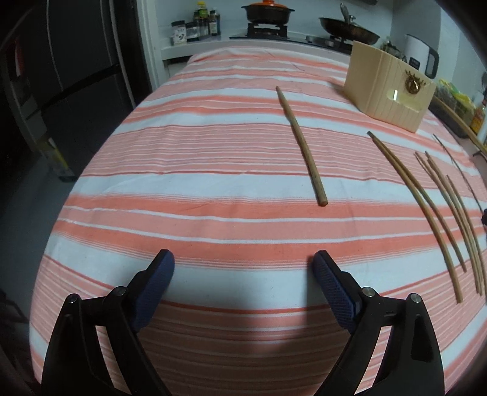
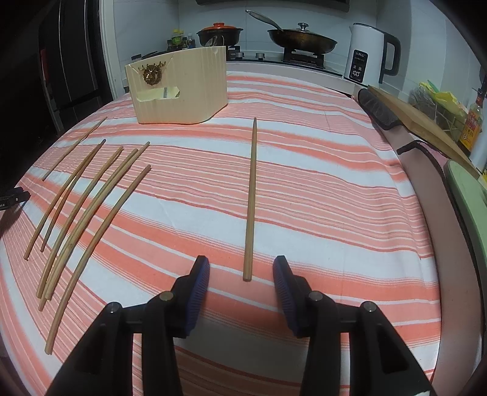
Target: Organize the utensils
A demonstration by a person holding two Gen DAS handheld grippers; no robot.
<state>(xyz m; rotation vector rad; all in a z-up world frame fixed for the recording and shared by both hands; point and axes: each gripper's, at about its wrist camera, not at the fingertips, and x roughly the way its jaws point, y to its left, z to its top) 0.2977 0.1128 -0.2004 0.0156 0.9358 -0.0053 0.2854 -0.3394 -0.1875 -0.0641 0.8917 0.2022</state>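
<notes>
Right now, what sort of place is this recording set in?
Most likely a home kitchen: a gas stove carrying a lidded frying pan, an electric kettle, and condiment bottles behind the striped tablecloth.

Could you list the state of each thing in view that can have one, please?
Left hand-held gripper: open, empty.
Right hand-held gripper: open, around the single chopstick's near end, not touching.
Single chopstick: flat on the cloth.
Chopstick group: loose, flat.
Beige holder: upright.
Kettle: display lit.

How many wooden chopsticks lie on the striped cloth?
8: one thin wooden chopstick lies alone before the right gripper; seven chopsticks lie fanned left of it, below the beige box. Overlaps may hide more.
</notes>
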